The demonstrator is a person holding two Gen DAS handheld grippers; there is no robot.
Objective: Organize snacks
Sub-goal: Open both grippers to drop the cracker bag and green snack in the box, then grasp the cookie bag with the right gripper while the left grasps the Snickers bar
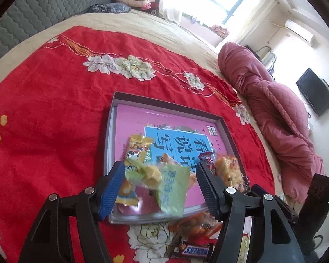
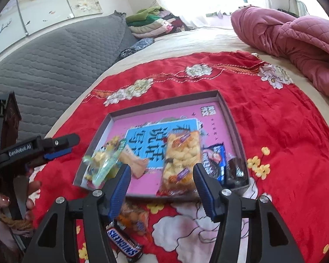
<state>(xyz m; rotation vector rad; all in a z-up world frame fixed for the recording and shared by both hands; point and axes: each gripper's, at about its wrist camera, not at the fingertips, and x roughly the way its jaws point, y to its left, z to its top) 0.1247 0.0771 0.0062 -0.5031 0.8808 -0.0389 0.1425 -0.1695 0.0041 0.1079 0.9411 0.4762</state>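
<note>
Setting: bed (image 2: 186,41) spread with a red flowered cloth (image 1: 54,109); shallow grey box (image 1: 228,131) in the middle of the cloth, lined with a pink and blue printed sheet (image 2: 142,122).
Left gripper (image 1: 160,175): held above the near edge of the box, jaws spread apart, blue pads clear of any wrapper; also seen from the side at the left edge of the right wrist view, with fingers of a hand (image 2: 30,197) below it.
Green packet (image 1: 173,188): blurred, between the left gripper's jaws but touching neither pad; over the near left corner of the box.
Yellow packet (image 1: 138,149): in the box just beyond the green packet, partly under it.
Right gripper (image 2: 161,175): held above the near edge of the box, jaws spread, nothing pressed between the pads.
Puffed-snack bag (image 2: 183,155): clear bag of pale yellow puffs lying flat in the box, near end at the near edge, in line with the gap of the right gripper's jaws, no pad touching it.
Blue-and-white packet (image 2: 217,160): in the box, just right of the puffed-snack bag, toward the near right corner.
Dark wrapped piece (image 2: 236,166): at the near right corner of the box.
Snickers bar (image 2: 122,241): on the cloth outside the box, near its near edge.
Orange snack bag (image 2: 133,219): on the cloth beside the Snickers bar, between it and the box.
Pink quilt (image 2: 296,39): bunched at the far right edge of the bed.
</note>
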